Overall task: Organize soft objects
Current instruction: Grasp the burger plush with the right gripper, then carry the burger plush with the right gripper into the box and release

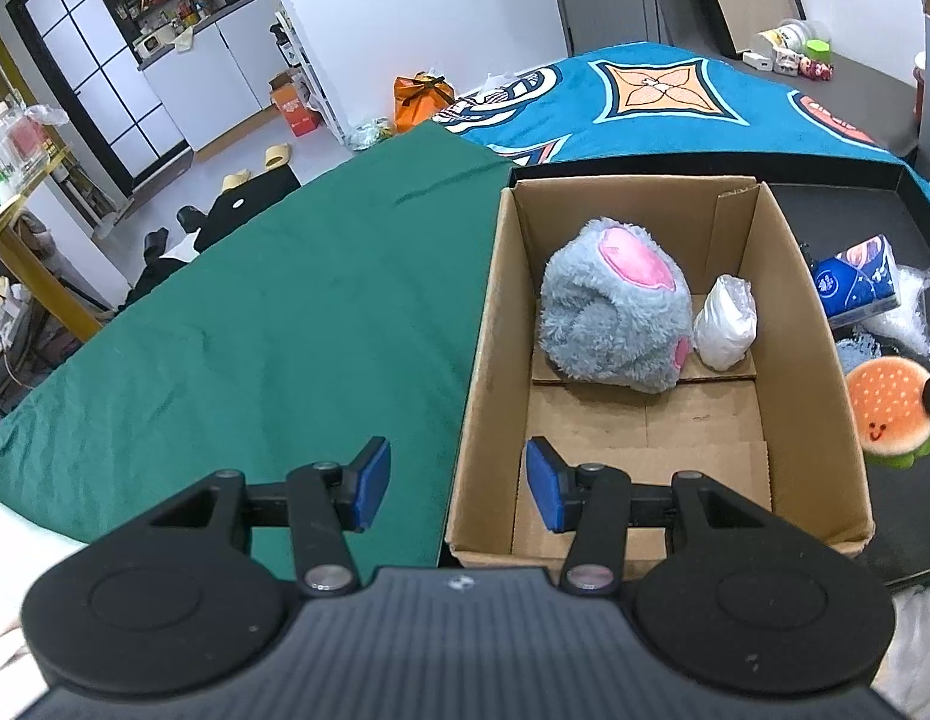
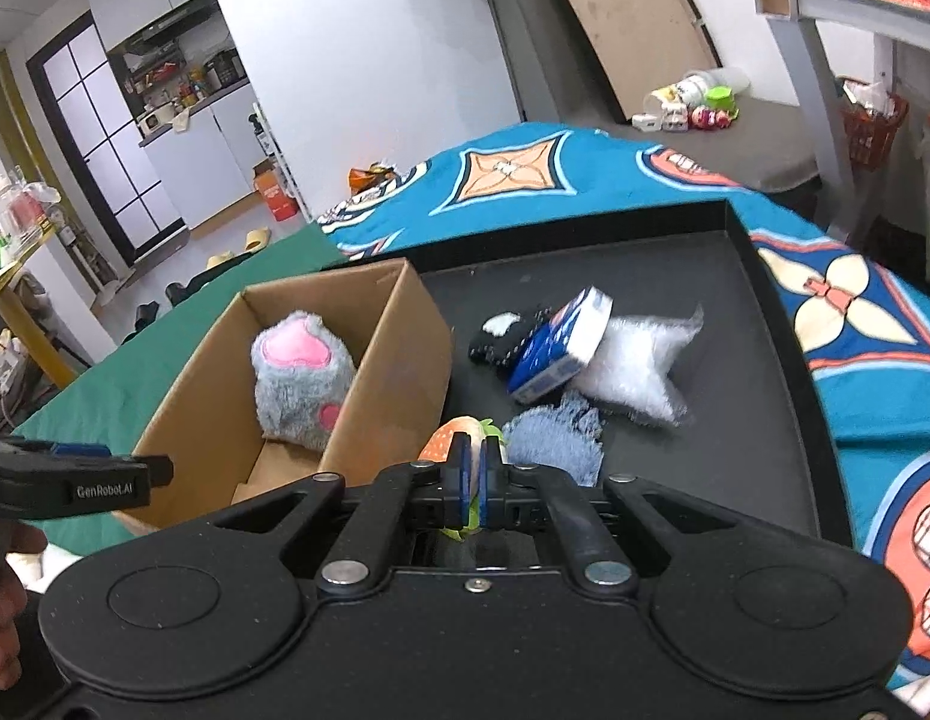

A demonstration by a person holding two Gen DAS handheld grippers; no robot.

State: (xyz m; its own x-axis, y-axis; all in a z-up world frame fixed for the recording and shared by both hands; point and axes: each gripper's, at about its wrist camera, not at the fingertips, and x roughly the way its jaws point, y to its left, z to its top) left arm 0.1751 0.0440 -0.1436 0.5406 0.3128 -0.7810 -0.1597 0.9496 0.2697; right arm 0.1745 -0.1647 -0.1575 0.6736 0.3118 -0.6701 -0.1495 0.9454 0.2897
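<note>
An open cardboard box (image 1: 489, 330) holds a grey plush with pink pads (image 1: 609, 318) and a small white bag (image 1: 726, 324). My left gripper (image 1: 456, 483) is open and straddles the box's near left wall, one finger over the green cloth and one inside the box. My right gripper (image 2: 475, 477) is shut on an orange burger plush (image 2: 450, 441), held just right of the box (image 2: 399, 360) above the black tray (image 2: 735, 420). In the left wrist view the burger plush (image 1: 885, 414) hangs beside the box's right wall.
On the tray lie a blue tissue pack (image 2: 555, 354), a white fluffy piece (image 2: 639, 366), a frayed blue cloth (image 2: 561, 432) and a black-and-white item (image 2: 504, 333). Green cloth (image 1: 285, 312) spreads left of the box. A blue patterned blanket (image 1: 675, 102) lies behind.
</note>
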